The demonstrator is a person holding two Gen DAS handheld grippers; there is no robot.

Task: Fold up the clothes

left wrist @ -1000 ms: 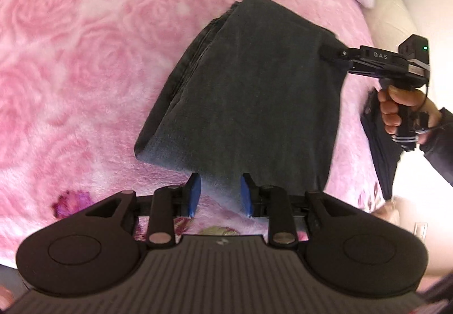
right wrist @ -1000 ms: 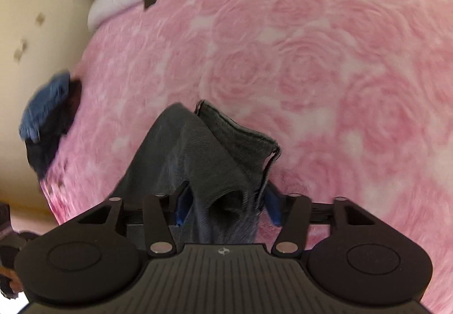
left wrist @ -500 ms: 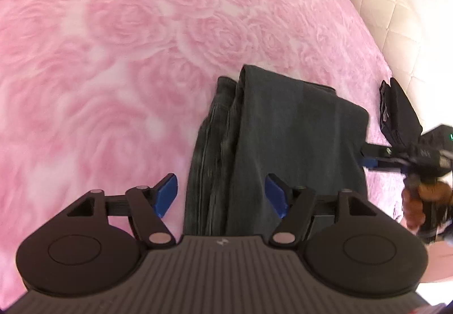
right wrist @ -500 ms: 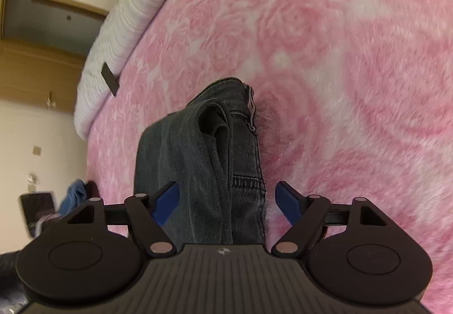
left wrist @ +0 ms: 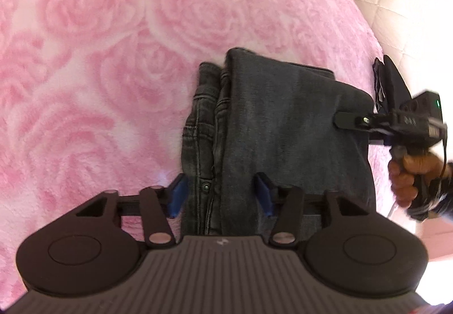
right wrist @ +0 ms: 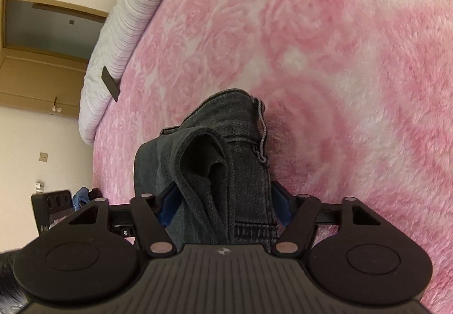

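Dark grey jeans (left wrist: 271,127) lie folded in a thick stack on the pink rose blanket (left wrist: 99,64). My left gripper (left wrist: 220,195) is partly open around the stack's near edge, its blue pads on either side of the layers. My right gripper (right wrist: 223,200) is partly open around the stack's other end (right wrist: 226,149), the folded layers between its pads. The right gripper also shows in the left wrist view (left wrist: 368,127) at the stack's right edge, held by a hand.
A white quilted bed edge (right wrist: 119,30) with a dark tag runs along the blanket's far side. Other dark clothes (left wrist: 388,84) lie at the blanket's right edge. A chair with blue cloth (right wrist: 79,197) stands beyond the bed.
Both grippers let go of the jeans, which now lie flat in a folded stack. Both grippers have since narrowed around the stack's ends.
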